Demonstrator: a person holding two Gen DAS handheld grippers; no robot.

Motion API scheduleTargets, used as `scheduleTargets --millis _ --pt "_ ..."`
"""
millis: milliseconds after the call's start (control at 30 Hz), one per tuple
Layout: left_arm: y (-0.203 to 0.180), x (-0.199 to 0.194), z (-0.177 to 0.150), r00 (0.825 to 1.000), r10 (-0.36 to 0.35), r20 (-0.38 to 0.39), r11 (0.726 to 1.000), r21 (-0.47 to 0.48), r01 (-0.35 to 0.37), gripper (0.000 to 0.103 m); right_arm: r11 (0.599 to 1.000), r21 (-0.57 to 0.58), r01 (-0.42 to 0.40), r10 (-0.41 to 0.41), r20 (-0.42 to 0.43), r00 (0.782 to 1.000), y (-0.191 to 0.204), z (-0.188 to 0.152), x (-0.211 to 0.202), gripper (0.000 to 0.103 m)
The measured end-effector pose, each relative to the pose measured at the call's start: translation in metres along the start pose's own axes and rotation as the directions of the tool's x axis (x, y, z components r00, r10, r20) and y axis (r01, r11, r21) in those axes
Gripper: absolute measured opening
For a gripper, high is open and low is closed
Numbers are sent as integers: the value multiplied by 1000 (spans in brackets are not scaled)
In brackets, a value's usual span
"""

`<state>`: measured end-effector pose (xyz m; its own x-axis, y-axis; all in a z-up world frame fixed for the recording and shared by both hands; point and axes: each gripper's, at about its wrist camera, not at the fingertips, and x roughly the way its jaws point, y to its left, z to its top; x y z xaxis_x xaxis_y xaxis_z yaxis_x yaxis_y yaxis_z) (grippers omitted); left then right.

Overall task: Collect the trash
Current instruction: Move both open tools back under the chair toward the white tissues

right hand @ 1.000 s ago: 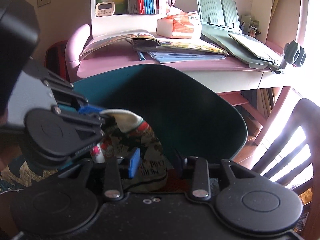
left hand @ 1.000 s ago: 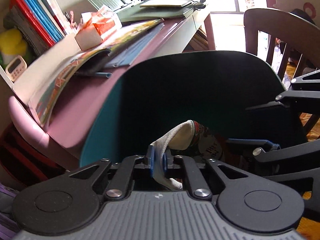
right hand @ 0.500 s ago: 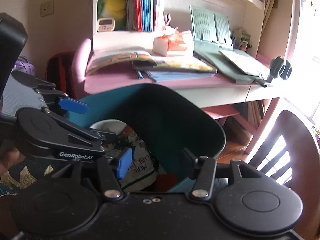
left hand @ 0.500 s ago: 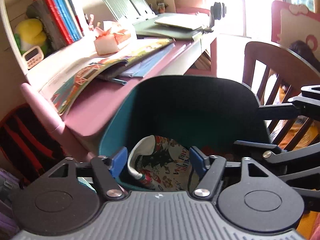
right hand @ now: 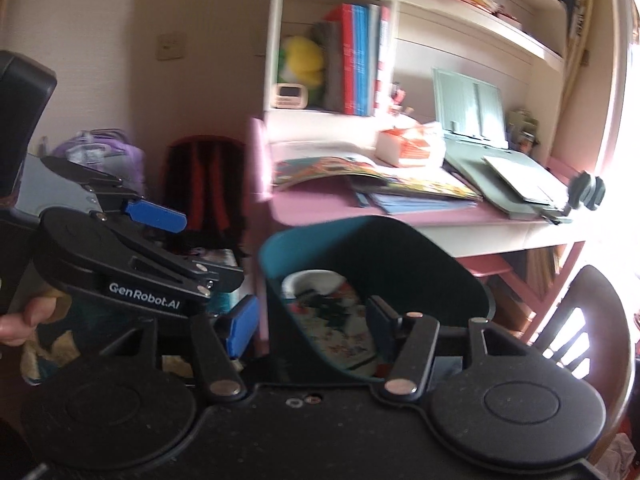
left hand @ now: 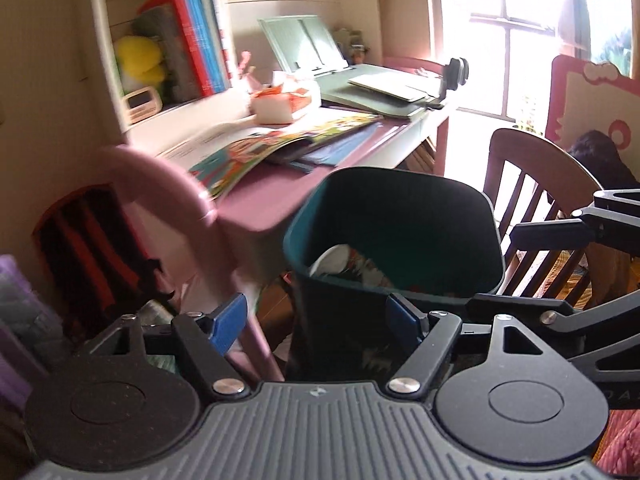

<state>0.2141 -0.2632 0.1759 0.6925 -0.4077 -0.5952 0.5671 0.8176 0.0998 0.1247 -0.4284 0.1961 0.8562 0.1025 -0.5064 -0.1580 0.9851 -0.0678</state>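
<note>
A teal trash bin (left hand: 332,320) stands on the floor beside the pink desk. A crumpled printed bag (left hand: 352,264) with a white edge lies inside it, also visible in the right wrist view as the bag (right hand: 332,320) in the bin (right hand: 380,248). My left gripper (left hand: 316,320) hangs above and short of the bin's near rim, its jaws opening with nothing held between the blue pads. My right gripper (right hand: 310,322) hovers over the near rim, jaws also opening and empty. The left gripper (right hand: 192,246) shows at the left of the right wrist view.
The pink desk (left hand: 264,208) carries open picture books (right hand: 360,172), a tissue box (left hand: 276,106) and a green book stand (right hand: 472,108). A wooden chair (left hand: 532,184) stands right of the bin. A red-and-black backpack (right hand: 204,188) and a purple bag (right hand: 100,152) sit at the left.
Both grippers opened and let go of the printed bag, which now lies in the bin. Both then pulled back and up, so the bin looks smaller and farther away.
</note>
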Motion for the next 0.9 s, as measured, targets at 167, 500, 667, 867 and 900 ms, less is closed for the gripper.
scheduleTargets --millis 167,500,667,867,900 --pt "39 -31 -31 999 37 5 997 -68 -37 76 996 -37 -81 82 5 997 40 1 -5 60" --pt "123 -63 -133 982 178 -60 969 -164 -185 77 949 -90 -302 297 -59 953 138 -21 31 61" --pt "159 -64 -192 968 218 -123 948 -211 -240 80 897 -98 -430 420 -110 901 191 -45 63 62" --pt "201 -51 -258 956 214 -198 920 -288 -266 82 841 -132 -524 496 -199 845 254 -78 109 63" --pt "208 -47 -269 954 214 -208 915 -300 -271 83 836 -136 -531 498 -215 840 264 -85 118 64"
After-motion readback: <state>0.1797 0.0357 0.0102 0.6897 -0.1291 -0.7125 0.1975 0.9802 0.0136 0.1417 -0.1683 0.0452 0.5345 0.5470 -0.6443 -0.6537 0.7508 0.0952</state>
